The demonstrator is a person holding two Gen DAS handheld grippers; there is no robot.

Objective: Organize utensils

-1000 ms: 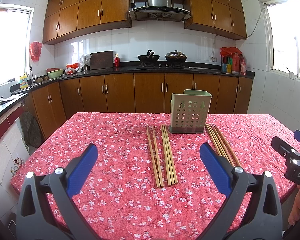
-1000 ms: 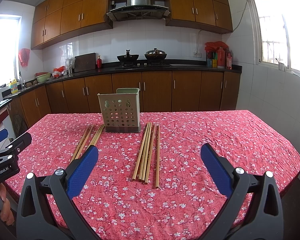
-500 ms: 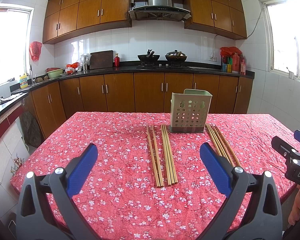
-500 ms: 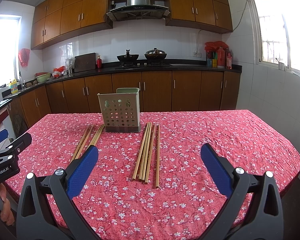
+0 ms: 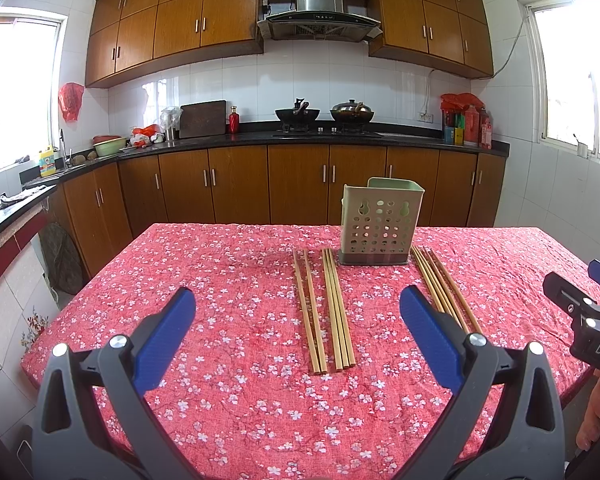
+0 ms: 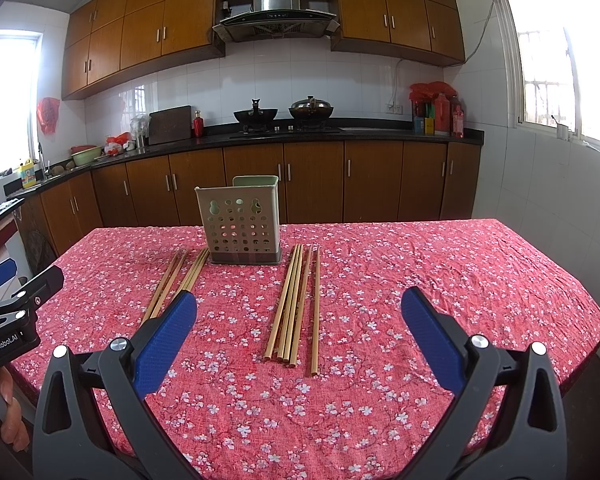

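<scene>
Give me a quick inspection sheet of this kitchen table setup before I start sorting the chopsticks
Surface: table under a red floral cloth, wrinkled.
Job's things: green perforated holder upright at the far middle; left chopsticks and right chopsticks lie flat in two groups either side of it, none in the holder as far as shows.
Clutter: nothing seen on the table.
Grippers: left gripper and right gripper both open, empty, above the near edge.
Cables: a wall cord runs up from the socket behind the counter; none on the table.
Surroundings: wooden cabinets, two woks on the hob, windows both sides.
</scene>
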